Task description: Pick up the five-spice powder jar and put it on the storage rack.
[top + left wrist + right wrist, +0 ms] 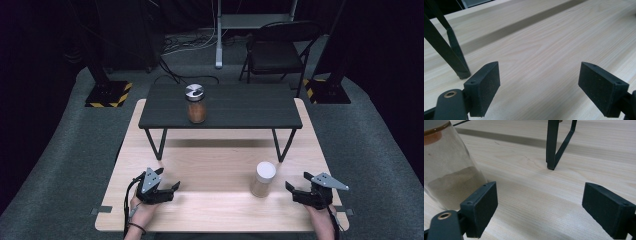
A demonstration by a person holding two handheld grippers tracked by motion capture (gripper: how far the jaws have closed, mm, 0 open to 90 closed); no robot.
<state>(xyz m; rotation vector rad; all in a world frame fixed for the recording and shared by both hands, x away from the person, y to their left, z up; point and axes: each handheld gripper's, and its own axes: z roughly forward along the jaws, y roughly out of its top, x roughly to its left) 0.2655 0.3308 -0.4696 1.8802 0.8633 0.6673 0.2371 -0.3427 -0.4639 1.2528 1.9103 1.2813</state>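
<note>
- Light wooden bench (215, 210) is seen from the high view; a low black shelf stand (220, 106) is set across its far half on thin black legs.
- An orange-filled jar with a silver lid (195, 103) is stood upright on the stand, left of its middle.
- A white-lidded jar of tan powder (263, 179) is stood on the bench, near the right tongs (295, 188) and just left of them; in the right gripper view it is seen just beside one jaw.
- Right tongs are held apart, nothing clamped.
- Left tongs (171, 188) are held apart low over bare wood.
</note>
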